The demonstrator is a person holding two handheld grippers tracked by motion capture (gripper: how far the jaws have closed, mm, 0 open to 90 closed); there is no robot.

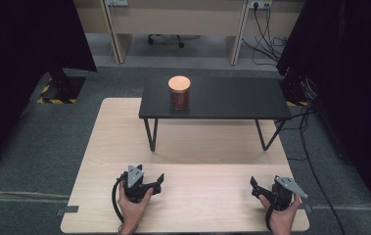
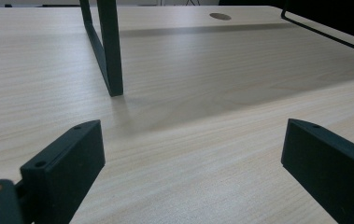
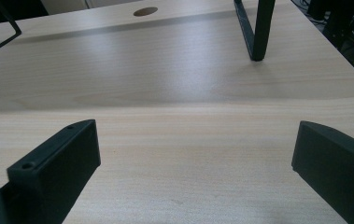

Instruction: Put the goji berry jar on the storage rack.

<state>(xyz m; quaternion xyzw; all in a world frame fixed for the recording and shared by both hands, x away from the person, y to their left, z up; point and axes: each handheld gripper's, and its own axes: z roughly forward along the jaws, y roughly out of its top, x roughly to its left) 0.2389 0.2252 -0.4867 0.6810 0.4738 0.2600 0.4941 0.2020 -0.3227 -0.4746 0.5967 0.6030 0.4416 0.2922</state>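
Both tongs rest on the desk (image 1: 124, 147), jaws spread wide, gripping nothing.
Left tongs (image 1: 159, 182), right tongs (image 1: 254, 188); lidded jar (image 1: 179, 92) stands on black riser shelf (image 1: 232, 100), well apart.

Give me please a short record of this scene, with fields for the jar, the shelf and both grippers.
jar: glass jar with a wooden lid, upright on the shelf, left of middle
shelf: black raised shelf on thin legs, standing on the wooden table
left gripper: open, holding nothing, near the table's front edge
right gripper: open, holding nothing, near the front edge
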